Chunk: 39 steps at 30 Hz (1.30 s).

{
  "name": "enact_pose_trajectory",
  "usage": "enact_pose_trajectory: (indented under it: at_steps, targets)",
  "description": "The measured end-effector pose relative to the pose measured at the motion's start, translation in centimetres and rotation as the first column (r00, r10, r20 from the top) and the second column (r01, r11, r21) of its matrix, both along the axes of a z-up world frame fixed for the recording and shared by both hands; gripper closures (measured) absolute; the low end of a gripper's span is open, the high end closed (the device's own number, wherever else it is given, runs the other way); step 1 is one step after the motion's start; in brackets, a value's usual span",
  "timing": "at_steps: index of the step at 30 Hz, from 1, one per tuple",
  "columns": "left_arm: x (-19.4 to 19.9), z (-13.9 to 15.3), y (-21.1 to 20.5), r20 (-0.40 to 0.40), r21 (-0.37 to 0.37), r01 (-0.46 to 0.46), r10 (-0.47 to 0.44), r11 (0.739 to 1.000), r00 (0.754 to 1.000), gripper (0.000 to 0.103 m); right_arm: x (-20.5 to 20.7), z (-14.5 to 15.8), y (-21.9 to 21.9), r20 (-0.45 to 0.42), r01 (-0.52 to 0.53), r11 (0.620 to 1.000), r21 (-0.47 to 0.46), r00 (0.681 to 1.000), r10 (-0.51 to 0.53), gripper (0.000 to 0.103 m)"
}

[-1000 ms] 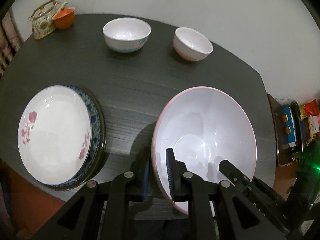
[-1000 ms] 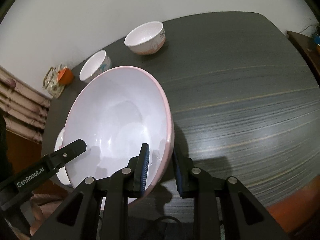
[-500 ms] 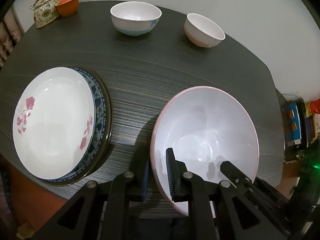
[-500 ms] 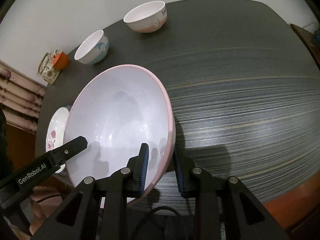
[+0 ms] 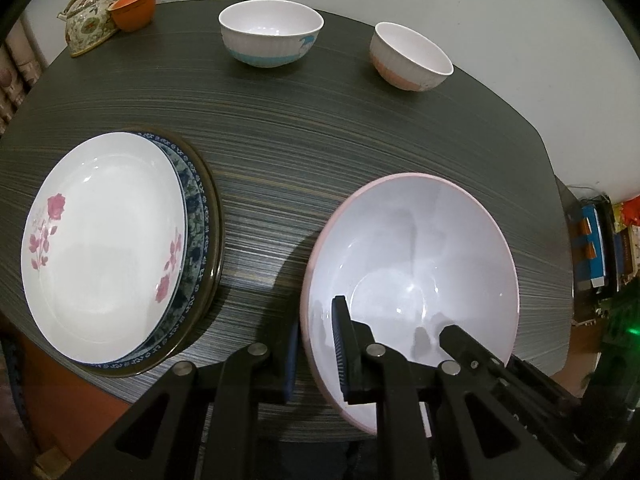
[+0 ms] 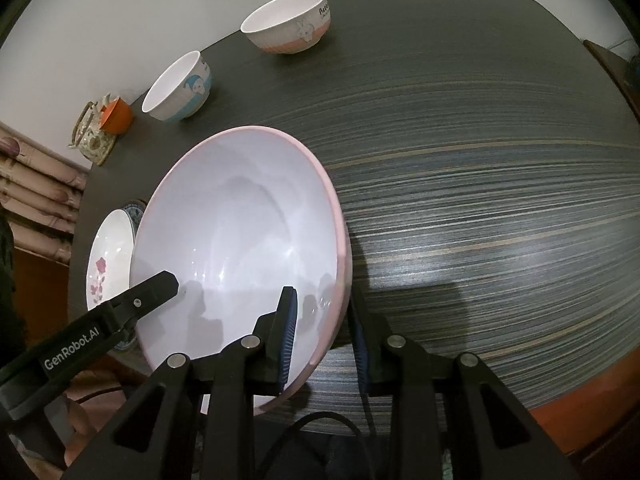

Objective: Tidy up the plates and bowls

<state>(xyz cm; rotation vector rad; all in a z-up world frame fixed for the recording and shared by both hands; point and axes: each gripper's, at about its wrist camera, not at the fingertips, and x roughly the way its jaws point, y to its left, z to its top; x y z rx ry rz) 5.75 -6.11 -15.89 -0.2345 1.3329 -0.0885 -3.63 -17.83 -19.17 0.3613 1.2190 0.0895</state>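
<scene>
A large pink-rimmed bowl [image 5: 416, 264] is held tilted above the dark table [image 5: 280, 140] by both grippers. My left gripper [image 5: 316, 348] is shut on its near left rim. My right gripper [image 6: 324, 336] is shut on its near right rim, on the same bowl [image 6: 240, 240]. A white flowered plate [image 5: 104, 240] lies on a blue patterned plate [image 5: 196, 216] at the left. Two small bowls stand at the back: one with a blue base [image 5: 272, 32], one with a pink base [image 5: 408, 56].
A floral teapot [image 5: 90, 20] and an orange cup [image 5: 134, 10] stand at the back left corner. The table's front edge is close under the grippers. A low shelf with boxes [image 5: 596, 244] stands beyond the right edge.
Both grippers have lifted the large bowl and drawn it back toward the front edge. The plates and small bowls have not moved.
</scene>
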Motion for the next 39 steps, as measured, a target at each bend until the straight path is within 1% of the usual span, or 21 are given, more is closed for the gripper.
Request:
enact_pose_trajectory:
  at_steps: [1, 3, 5, 8, 12, 15, 17, 25, 39]
  targets:
    - [0.0, 0.0, 0.0, -0.002, -0.003, 0.001, -0.001, 1.000, 1.000, 0.087, 0.0, 0.0, 0.0, -0.003, 0.003, 1.000, 0.005, 1.000, -0.003, 0.077]
    - [0.0, -0.1, 0.0, -0.009, -0.002, 0.000, 0.000, 1.000, 1.000, 0.087, 0.0, -0.1, -0.1, -0.008, 0.006, 1.000, 0.013, 1.000, -0.005, 0.071]
    - [0.0, -0.1, 0.1, -0.017, -0.005, -0.003, 0.003, 1.000, 1.000, 0.087, 0.0, 0.0, -0.1, -0.001, 0.007, 1.000, 0.011, 1.000, -0.007, 0.067]
    - [0.2, 0.0, 0.3, -0.017, -0.006, -0.008, 0.007, 1.000, 1.000, 0.085, -0.1, 0.3, -0.1, 0.012, 0.008, 1.000, 0.008, 1.000, -0.008, 0.063]
    - [0.2, 0.3, 0.6, -0.010, -0.005, -0.019, 0.019, 1.000, 1.000, 0.081, -0.1, 0.6, -0.3, 0.020, 0.013, 1.000, 0.001, 1.000, -0.013, 0.057]
    - [0.1, 0.6, 0.9, -0.002, -0.002, -0.028, 0.028, 1.000, 1.000, 0.075, -0.1, 0.7, -0.4, 0.023, 0.018, 1.000, -0.002, 1.000, -0.018, 0.052]
    - [0.0, 0.8, 1.0, 0.003, 0.001, -0.034, 0.034, 0.999, 0.999, 0.073, 0.0, 0.7, -0.4, 0.026, 0.017, 1.000, -0.005, 1.000, -0.017, 0.049]
    - [-0.2, 1.4, 1.5, 0.013, -0.007, -0.050, 0.050, 0.999, 0.999, 0.070, -0.1, 1.4, -0.7, 0.049, 0.022, 1.000, -0.019, 0.999, -0.021, 0.049]
    - [-0.1, 2.1, 2.4, 0.023, -0.022, -0.072, 0.073, 0.997, 0.997, 0.069, -0.3, 2.6, -0.9, 0.097, 0.033, 0.999, -0.025, 0.995, -0.030, 0.049]
